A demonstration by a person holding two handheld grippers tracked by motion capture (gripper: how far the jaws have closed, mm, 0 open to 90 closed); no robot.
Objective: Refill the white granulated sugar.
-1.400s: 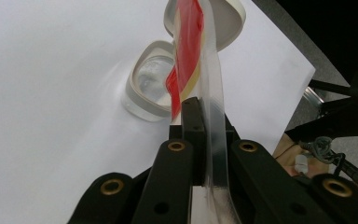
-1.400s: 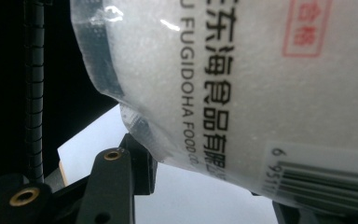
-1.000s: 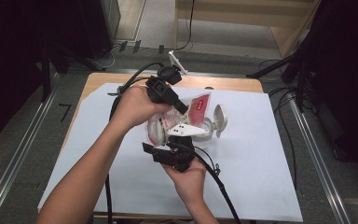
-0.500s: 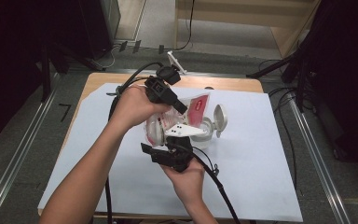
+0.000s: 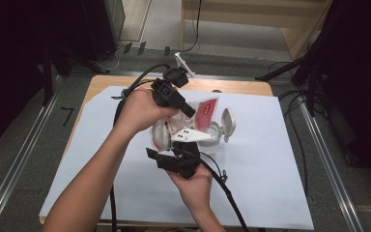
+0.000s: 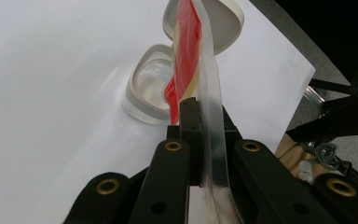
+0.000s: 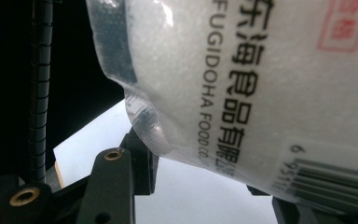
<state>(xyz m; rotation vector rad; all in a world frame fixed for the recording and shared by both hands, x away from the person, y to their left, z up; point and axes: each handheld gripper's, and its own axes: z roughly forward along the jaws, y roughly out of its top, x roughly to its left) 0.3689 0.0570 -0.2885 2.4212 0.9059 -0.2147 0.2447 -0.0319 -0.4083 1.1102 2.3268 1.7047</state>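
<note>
Even overhead light, surroundings dark; glare on the clear plastic bag [image 6: 212, 121]; printed white pouch [image 7: 261, 79] close-up soft, slightly blurred.

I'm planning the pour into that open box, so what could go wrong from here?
1. The left gripper pinches just a thin edge strip of the clear plastic bag of white grains; it might slip out.
2. The small clear container with a white rim has a narrow mouth, so grains may spill onto the white sheet.
3. Its hinged white lid stands open nearby and could be knocked.

Open container [image 5: 211, 137] and its raised lid [image 5: 227, 124] block the right; bare white sheet [image 5: 280, 179] elsewhere.
</note>
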